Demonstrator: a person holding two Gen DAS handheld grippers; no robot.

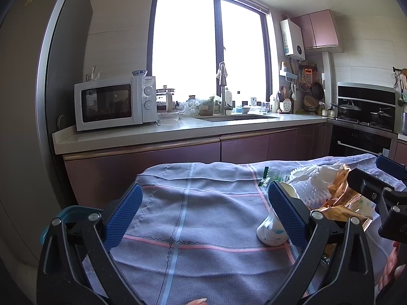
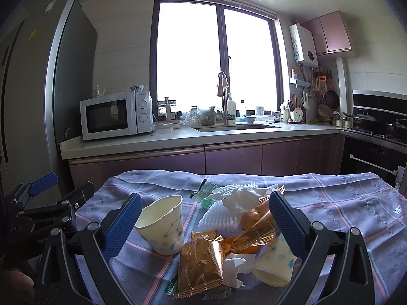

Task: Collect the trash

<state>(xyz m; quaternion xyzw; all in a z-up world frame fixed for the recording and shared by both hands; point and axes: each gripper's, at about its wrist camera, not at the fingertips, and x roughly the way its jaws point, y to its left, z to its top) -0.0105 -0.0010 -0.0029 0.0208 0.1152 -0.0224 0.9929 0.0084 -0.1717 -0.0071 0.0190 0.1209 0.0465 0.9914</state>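
Note:
A heap of trash lies on a table under a grey-blue checked cloth (image 2: 343,208). My right gripper (image 2: 204,225) is open wide just over the heap. Between its blue pads I see an upright paper cup (image 2: 162,226), gold snack wrappers (image 2: 201,264), crumpled white tissue (image 2: 239,198), a white foam net (image 2: 216,219) and a green wrapper (image 2: 206,193). A second paper cup (image 2: 274,264) lies tipped beside the right pad. My left gripper (image 1: 206,211) is open over bare cloth (image 1: 203,241), left of the heap. The upright cup (image 1: 271,228) stands partly hidden behind its right finger.
A teal rimmed object (image 1: 63,216) shows low at the table's left edge, mostly hidden. Beyond the table runs a kitchen counter (image 1: 178,132) with a microwave (image 1: 114,103) and a sink (image 1: 236,118). A stove with pots (image 1: 363,117) stands at the right.

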